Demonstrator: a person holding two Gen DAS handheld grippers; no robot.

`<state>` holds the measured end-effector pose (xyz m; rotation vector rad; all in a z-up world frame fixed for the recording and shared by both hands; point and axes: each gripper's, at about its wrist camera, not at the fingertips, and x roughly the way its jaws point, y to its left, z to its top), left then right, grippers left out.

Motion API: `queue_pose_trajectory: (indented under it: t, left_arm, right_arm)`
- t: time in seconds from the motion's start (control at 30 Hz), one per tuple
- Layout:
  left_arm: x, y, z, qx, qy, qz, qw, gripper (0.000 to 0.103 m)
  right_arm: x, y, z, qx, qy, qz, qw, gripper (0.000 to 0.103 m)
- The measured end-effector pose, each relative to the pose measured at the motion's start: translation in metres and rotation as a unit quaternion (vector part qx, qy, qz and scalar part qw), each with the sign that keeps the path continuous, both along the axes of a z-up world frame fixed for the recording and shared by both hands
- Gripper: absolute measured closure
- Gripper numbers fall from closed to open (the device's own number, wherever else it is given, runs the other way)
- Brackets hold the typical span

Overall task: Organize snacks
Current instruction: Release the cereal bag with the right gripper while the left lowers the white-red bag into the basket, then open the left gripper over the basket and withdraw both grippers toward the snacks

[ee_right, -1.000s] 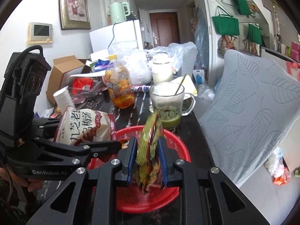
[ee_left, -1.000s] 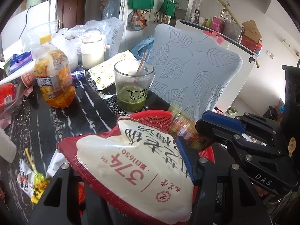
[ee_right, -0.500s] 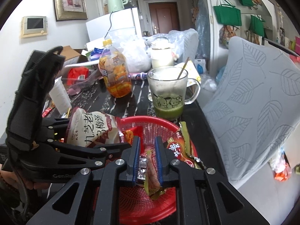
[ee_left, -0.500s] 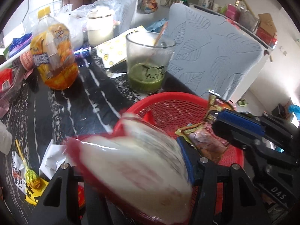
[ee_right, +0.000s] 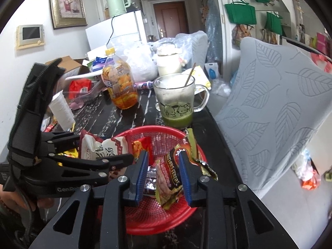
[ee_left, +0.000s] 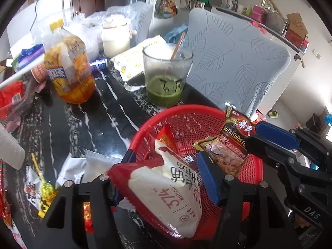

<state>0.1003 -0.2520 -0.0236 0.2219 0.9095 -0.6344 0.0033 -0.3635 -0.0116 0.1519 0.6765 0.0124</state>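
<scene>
round red mesh basket [ee_left: 187, 117], crinkled foil cereal packet [ee_right: 170, 177], puffy white bag [ee_left: 170, 188]

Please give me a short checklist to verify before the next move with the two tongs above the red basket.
1. Right tongs open: ok, the pads stand apart.
2. Cereal packet inside the red basket: ok.
3. Cereal packet free of the right pads: cannot tell, it lies between them and close to one.
4. Left tongs holding the white-and-red snack bag: ok.
5. Snack bag fully inside the basket rim: not ok, its near end hangs over the rim.
6. Glass mug of green drink upright behind the basket: ok, but close.
</scene>
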Motion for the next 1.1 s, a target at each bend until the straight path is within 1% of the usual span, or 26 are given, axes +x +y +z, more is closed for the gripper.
queue_pose_trajectory:
  t: [0.07, 0.1, 0.13, 0.17, 0.2, 0.23, 0.3, 0.4, 0.47, 0.53, 0.63, 0.8, 1.03, 1.1]
  left_arm:
    - [-0.003, 0.002, 0.006, 0.0, -0.01, 0.001, 1.0, 0.043]
    - [-0.004, 0.003, 0.008, 0.001, -0.012, 0.002, 0.9999, 0.042]
    - [-0.006, 0.005, 0.011, 0.001, -0.017, 0.002, 0.9999, 0.038]
    - [-0.008, 0.007, 0.013, 0.0, -0.02, 0.003, 0.9998, 0.029]
    - [-0.01, 0.009, 0.016, -0.003, -0.026, 0.005, 0.9997, 0.025]
    - [-0.012, 0.011, 0.018, -0.004, -0.03, 0.006, 0.9995, 0.021]
    - [-0.017, 0.016, 0.025, -0.007, -0.042, 0.009, 0.999, 0.021]
    - [-0.023, 0.025, 0.036, -0.011, -0.056, 0.015, 0.9983, 0.021]
    - [-0.027, 0.03, 0.042, -0.017, -0.06, 0.016, 0.9979, 0.021]
    - [-0.03, 0.037, 0.048, -0.025, -0.064, 0.018, 0.9975, 0.021]
    - [-0.039, 0.051, 0.059, -0.034, -0.079, 0.025, 0.996, 0.021]
    - [-0.055, 0.074, 0.07, -0.047, -0.09, 0.032, 0.9943, 0.021]
    - [-0.082, 0.115, 0.084, -0.065, -0.111, 0.053, 0.9903, 0.021]
    - [-0.088, 0.124, 0.085, -0.063, -0.117, 0.06, 0.9893, 0.021]
  right_arm:
    - [-0.003, 0.002, 0.004, -0.003, -0.002, -0.002, 1.0, 0.07]
    - [-0.005, 0.004, 0.005, -0.005, -0.004, -0.002, 1.0, 0.066]
    - [-0.007, 0.006, 0.007, -0.006, -0.006, -0.002, 1.0, 0.065]
    - [-0.009, 0.008, 0.009, -0.009, -0.008, -0.003, 1.0, 0.065]
    - [-0.011, 0.01, 0.011, -0.013, -0.01, -0.004, 1.0, 0.065]
    - [-0.013, 0.011, 0.013, -0.015, -0.012, -0.005, 1.0, 0.061]
    - [-0.018, 0.015, 0.017, -0.018, -0.018, -0.005, 1.0, 0.056]
    - [-0.022, 0.021, 0.023, -0.024, -0.024, -0.005, 0.999, 0.055]
    - [-0.025, 0.025, 0.028, -0.025, -0.027, -0.004, 0.999, 0.053]
    - [-0.029, 0.03, 0.033, -0.022, -0.035, -0.001, 0.999, 0.047]
    - [-0.036, 0.038, 0.04, -0.03, -0.045, 0.002, 0.999, 0.046]
    - [-0.044, 0.055, 0.048, -0.034, -0.059, 0.015, 0.998, 0.044]
    - [-0.058, 0.088, 0.054, -0.033, -0.074, 0.048, 0.996, 0.043]
    - [-0.061, 0.098, 0.054, -0.033, -0.076, 0.06, 0.995, 0.043]
